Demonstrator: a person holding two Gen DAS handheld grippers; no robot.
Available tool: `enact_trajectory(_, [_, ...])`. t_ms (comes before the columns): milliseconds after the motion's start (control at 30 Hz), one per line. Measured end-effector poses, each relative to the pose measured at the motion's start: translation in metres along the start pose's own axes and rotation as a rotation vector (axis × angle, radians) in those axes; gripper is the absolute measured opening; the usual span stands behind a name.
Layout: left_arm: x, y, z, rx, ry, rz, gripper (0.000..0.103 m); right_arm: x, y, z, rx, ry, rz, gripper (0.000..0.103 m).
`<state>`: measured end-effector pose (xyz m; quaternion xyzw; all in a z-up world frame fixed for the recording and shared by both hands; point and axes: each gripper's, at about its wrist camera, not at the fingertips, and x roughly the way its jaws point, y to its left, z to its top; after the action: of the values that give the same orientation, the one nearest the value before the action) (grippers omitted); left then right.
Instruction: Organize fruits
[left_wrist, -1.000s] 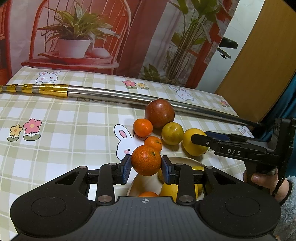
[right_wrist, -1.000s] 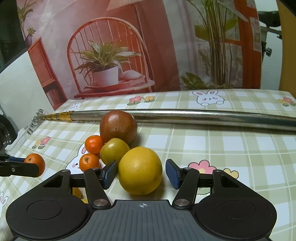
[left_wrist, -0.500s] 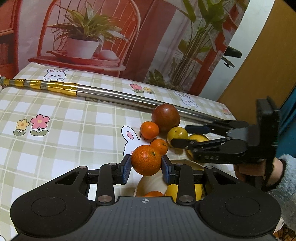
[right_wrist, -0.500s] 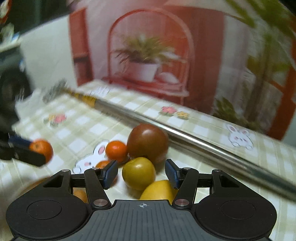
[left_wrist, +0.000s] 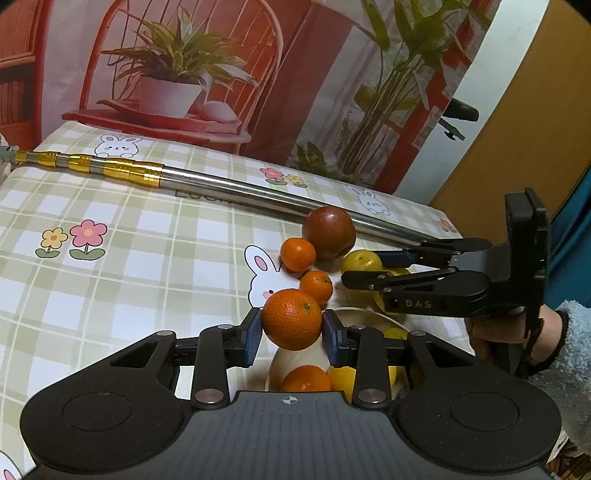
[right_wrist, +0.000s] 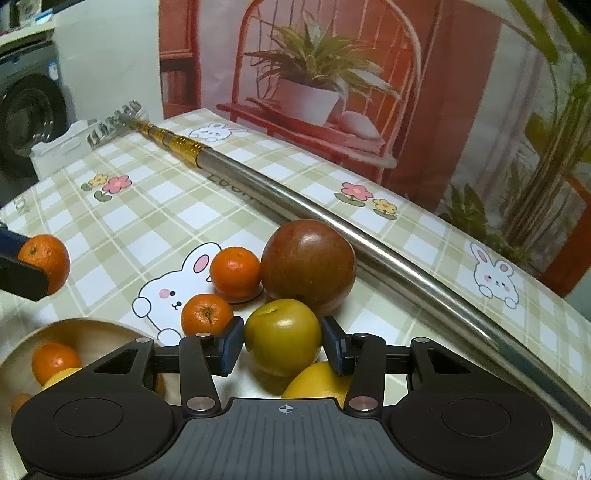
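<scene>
Now my right gripper (right_wrist: 282, 347) is closing around the yellow-green fruit (right_wrist: 282, 341); I should squeeze evenly. My left gripper (left_wrist: 291, 330) grips an orange (left_wrist: 291, 324).

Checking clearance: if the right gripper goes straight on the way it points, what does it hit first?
The right gripper already has the yellow-green fruit between its closing jaws, so that comes first. Right behind it sits the big dark red fruit, then probably the metal pole; depth is hard to judge here.
</scene>
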<state>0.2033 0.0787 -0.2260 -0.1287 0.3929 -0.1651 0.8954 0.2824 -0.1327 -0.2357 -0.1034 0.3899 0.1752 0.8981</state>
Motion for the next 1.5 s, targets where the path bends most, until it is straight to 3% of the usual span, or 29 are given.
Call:
enact_trajectory(300, [-0.015, -0.008, -0.008, 0.022, 0.007, 0.006, 0.037, -0.044, 0.008, -0.012, 0.1, -0.079, 0.028, 0.042])
enact_trajectory(967, [-0.041, -0.045, -0.046, 0.092, 0.067, 0.008, 0.037, -0.135, 0.058, -0.079, 0.27, -0.235, 0.075, 0.042])
enact_trajectory(1500, [-0.052, -0.062, -0.077, 0.123, 0.089, 0.006, 0.037, -0.163, 0.091, -0.127, 0.321, -0.152, 0.122, 0.042])
